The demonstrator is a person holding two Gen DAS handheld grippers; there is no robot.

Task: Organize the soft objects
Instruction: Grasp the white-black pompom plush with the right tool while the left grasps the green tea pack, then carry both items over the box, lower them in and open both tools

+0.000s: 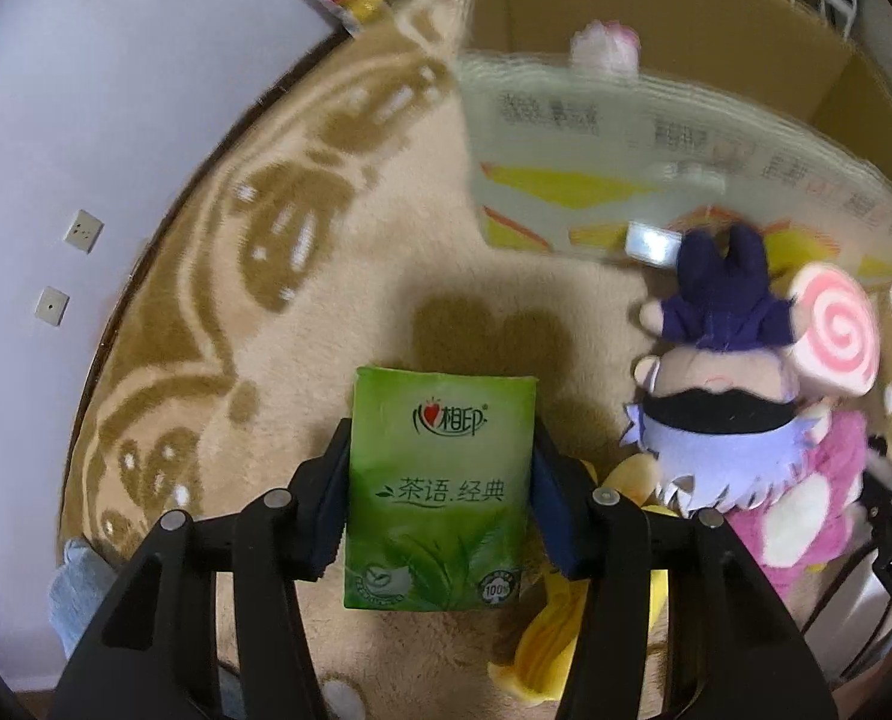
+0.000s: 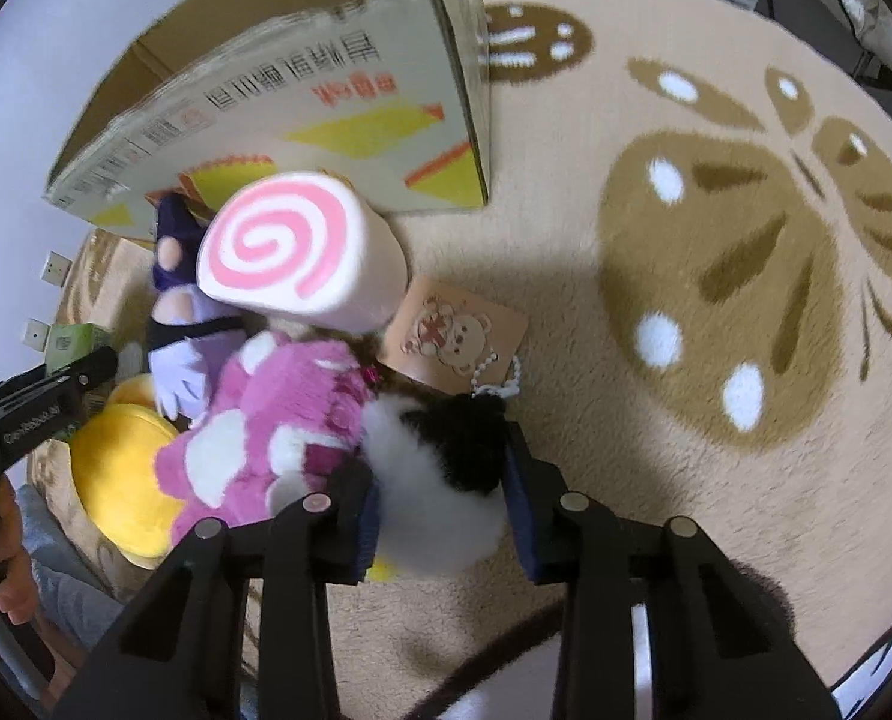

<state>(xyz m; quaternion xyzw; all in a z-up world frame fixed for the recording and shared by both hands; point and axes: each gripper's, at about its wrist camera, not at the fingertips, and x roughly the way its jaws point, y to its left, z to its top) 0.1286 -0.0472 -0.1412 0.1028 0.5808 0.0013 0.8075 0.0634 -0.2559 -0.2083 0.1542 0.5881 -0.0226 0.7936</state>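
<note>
Pointing steeply downward, both grippers loaded

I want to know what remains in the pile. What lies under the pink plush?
Under the pink plush a yellow plush shows at its left edge, lying on the rug. How far it reaches beneath, and anything else under there, is covered.

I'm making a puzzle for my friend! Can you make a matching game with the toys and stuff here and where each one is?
1. green tissue pack
2. black-and-white fluffy toy
3. pink swirl plush
4. cardboard box

A. in the right claw
B. standing on the rug
C. in the left claw
D. on top of the toy pile

Pairs: 1-C, 2-A, 3-D, 4-B
</note>
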